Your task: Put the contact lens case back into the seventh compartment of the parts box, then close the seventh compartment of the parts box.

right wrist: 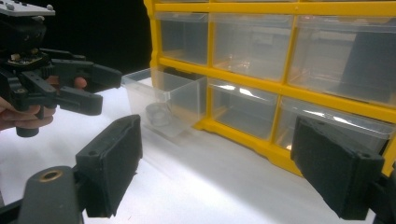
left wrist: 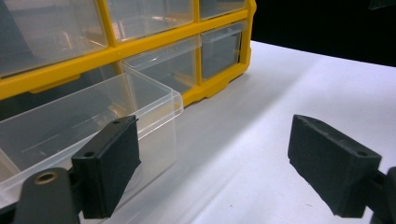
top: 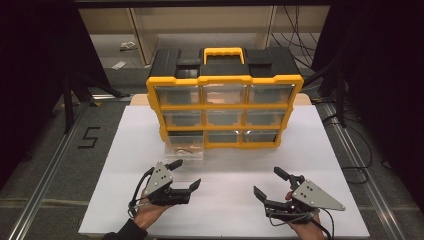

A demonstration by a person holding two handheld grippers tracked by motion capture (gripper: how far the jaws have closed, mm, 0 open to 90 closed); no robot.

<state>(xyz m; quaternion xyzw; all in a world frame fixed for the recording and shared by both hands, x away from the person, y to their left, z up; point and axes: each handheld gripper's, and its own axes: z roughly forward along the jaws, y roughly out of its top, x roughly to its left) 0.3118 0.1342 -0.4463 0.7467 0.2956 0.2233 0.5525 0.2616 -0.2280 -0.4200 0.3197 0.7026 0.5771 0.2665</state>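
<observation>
We see the clear drawer (top: 186, 148) pulled out of the bottom-left slot of the yellow organizer (top: 225, 80) at the table's (top: 225, 200) far side, with our left gripper (top: 187, 175) just in front of it, jaws wide and empty. A small object inside the drawer is too blurred to identify. Our right gripper (top: 266, 184) hovers well apart, also wide and empty.

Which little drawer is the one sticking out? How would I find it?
Look for the big yellow organizer on the white table. Go to its bottom row, left end: that clear drawer is pulled out toward the left gripper, while its neighbours sit pushed in.
</observation>
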